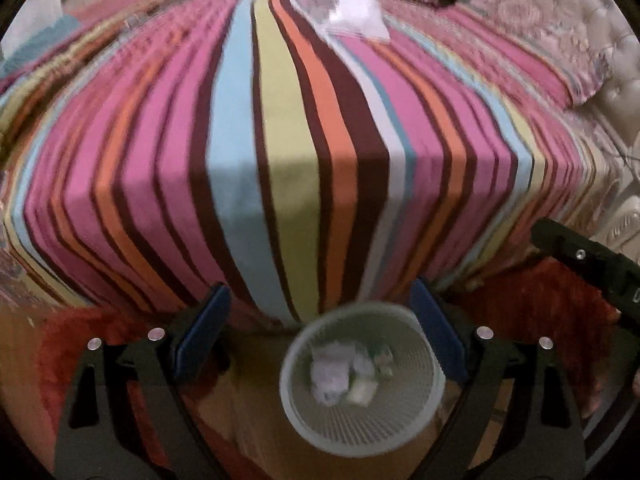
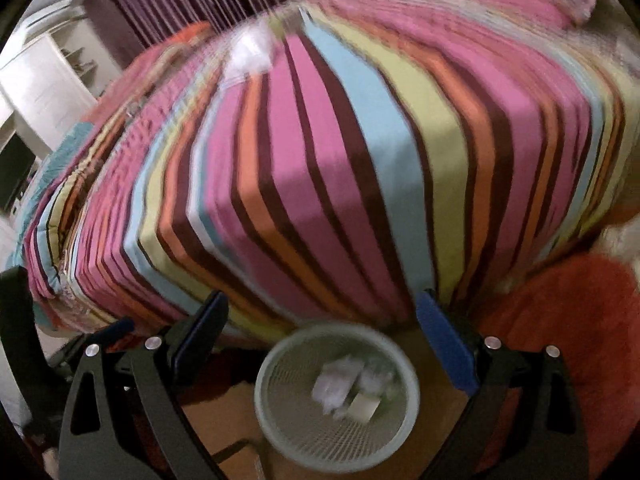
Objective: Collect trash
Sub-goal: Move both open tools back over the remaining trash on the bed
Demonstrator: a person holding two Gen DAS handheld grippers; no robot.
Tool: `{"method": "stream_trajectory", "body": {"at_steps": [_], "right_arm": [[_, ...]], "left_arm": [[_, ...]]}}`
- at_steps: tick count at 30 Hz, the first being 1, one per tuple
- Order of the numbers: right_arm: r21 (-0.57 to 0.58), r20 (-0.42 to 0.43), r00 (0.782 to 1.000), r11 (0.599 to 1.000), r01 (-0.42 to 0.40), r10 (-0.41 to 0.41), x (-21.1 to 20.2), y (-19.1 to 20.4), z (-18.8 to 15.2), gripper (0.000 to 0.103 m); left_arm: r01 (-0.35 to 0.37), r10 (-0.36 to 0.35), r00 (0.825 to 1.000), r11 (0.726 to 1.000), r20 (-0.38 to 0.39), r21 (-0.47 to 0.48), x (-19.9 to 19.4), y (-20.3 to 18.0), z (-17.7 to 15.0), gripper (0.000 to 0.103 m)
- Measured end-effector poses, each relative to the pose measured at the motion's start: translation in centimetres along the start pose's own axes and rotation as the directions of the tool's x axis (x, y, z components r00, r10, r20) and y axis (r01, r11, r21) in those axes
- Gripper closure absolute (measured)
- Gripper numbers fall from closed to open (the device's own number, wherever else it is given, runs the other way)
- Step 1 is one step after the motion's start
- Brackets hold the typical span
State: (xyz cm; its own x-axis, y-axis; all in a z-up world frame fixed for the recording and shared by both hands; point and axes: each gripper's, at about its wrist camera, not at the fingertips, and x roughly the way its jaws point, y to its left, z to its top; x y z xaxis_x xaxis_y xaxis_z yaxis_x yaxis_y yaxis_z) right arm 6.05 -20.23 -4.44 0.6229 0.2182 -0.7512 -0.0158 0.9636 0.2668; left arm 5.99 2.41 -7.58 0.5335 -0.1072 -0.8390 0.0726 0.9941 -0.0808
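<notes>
Step in hand: between pieces, as it looks. Both grippers hang over the bin with nothing in them, and several scraps already lie inside it.
Left gripper (image 1: 320,320): jaws spread wide, empty, the blue pads on either side of the bin as the camera sees it.
Right gripper (image 2: 322,324): the same, released and carrying nothing.
Bin (image 1: 424,408): a pale round basket with slatted, mesh-like walls, standing on the floor at the foot of the bed, just beside a red shaggy rug (image 1: 540,320).
Trash in bin (image 1: 344,376): crumpled white and pale paper-like scraps, too blurred to tell apart.
Trash left: a white crumpled piece (image 1: 358,16) lies on top of the bed, well away from the bin, toward the far side.
Bed (image 1: 280,140): a soft cover in long stripes of pink, brown, orange, blue and pale green, folding over the edge.
Next move: likely a reach across the bed to the white piece, jaws kept wide, then a light pinch, since it seems thin and soft.
</notes>
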Motion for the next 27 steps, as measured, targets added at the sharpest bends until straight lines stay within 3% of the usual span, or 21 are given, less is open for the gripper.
{"method": "stream_trajectory", "body": {"at_steps": [8,27], "right_arm": [[-0.124,0.131,0.991,0.991,0.043,-0.026,-1.3,1.9,2.4,0.012],[-0.12,0.237,0.971,0.993,-0.017,0.045,2.3,4.9,12.1,0.012]], "left_arm": [[0.001,-0.002,0.989,1.0,0.15,0.01,-1.7,0.8,2.2,0.014],[0.063,-0.045,0.972,0.995,0.233,-0.072,1.0,5.6,13.6,0.014]]}}
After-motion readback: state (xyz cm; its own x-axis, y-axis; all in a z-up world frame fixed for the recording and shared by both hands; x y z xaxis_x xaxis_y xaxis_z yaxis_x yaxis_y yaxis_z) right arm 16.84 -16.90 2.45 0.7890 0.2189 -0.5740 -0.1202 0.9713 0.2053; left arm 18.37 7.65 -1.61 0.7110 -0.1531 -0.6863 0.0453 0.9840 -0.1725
